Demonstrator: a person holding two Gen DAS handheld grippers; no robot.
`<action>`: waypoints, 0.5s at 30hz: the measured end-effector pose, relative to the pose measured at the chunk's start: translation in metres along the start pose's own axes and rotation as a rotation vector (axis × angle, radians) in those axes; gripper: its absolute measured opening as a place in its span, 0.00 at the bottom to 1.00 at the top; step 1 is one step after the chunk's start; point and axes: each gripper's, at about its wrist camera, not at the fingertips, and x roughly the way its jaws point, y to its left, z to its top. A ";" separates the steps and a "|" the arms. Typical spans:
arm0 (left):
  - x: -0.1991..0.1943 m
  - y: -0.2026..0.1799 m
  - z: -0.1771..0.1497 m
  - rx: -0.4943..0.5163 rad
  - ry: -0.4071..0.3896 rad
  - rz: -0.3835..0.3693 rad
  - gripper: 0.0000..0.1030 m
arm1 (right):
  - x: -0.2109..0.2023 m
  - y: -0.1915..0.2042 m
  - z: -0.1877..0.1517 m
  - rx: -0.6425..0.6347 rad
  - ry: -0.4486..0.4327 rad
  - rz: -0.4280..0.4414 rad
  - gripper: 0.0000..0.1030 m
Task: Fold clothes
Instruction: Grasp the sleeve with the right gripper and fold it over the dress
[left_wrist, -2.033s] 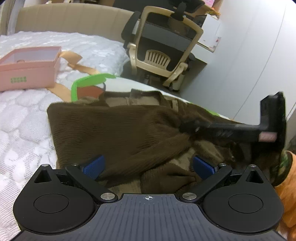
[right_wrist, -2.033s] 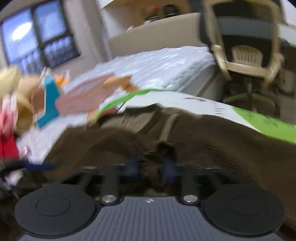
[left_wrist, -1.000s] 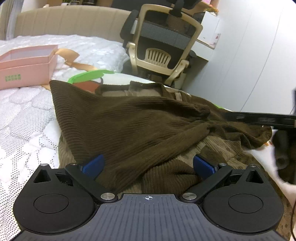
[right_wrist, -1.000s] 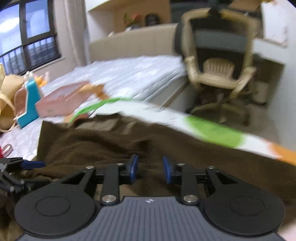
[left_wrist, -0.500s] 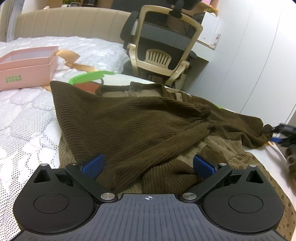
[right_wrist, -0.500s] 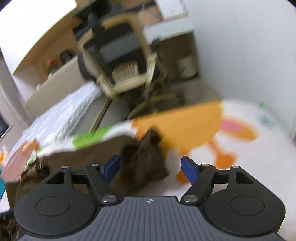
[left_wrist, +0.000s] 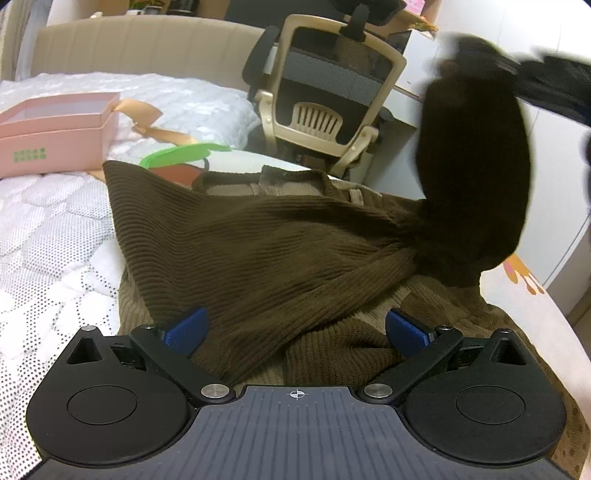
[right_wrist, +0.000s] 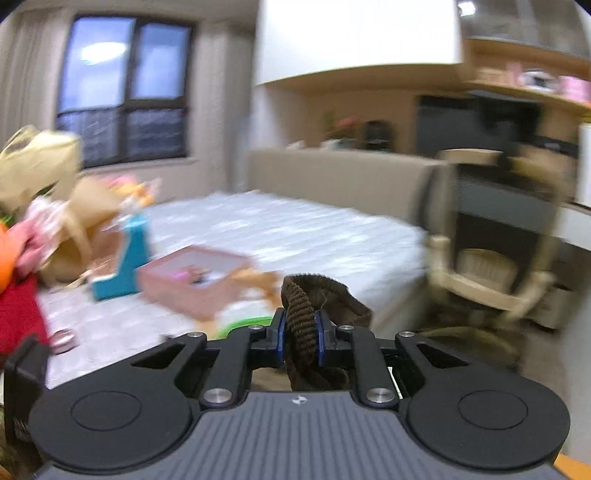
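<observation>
1. The left gripper (left_wrist: 295, 328) is held low and level over the brown sweater (left_wrist: 266, 251), its camera looking along the bed (left_wrist: 44, 236) towards the headboard.
2. Its jaws are spread wide, and nothing is gripped between the blue pads (left_wrist: 186, 326); a crumpled ridge of knit lies in the gap, though contact cannot be judged.
3. The sweater is spread on the bed over a patterned mat (left_wrist: 524, 306), with its collar pointed away from the left camera towards the office chair (left_wrist: 325, 96).
4. One sleeve (left_wrist: 476, 155) is seen lifted high at the right of the left view, hanging dark and blurred from the right gripper (right_wrist: 299, 338) above it.
5. In the right view the jaws are closed almost fully, and the ribbed cuff (right_wrist: 301, 321) of that sleeve is pinched between the pads, its end sticking up past the fingertips.
6. The right gripper is raised well above the bed and pointed roughly level across the room; the window (right_wrist: 125, 92) and headboard are framed ahead, all smeared by motion blur.
7. A pink box (left_wrist: 55, 136) is seen on the quilt to the left of the sweater, well apart from both grippers.
8. A green-edged corner of the mat (left_wrist: 184, 155) is seen peeking out just beyond the sweater's shoulder.
9. Neither hand of the person is shown in either view.
</observation>
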 end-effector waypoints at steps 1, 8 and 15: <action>0.000 0.000 0.000 -0.002 -0.002 -0.001 1.00 | 0.018 0.017 0.002 -0.018 0.013 0.035 0.14; -0.003 -0.001 0.000 0.007 0.014 -0.002 1.00 | 0.062 0.080 0.008 0.028 0.060 0.260 0.52; -0.015 0.013 0.010 -0.122 -0.014 -0.051 1.00 | -0.014 0.015 -0.009 0.061 -0.016 0.095 0.67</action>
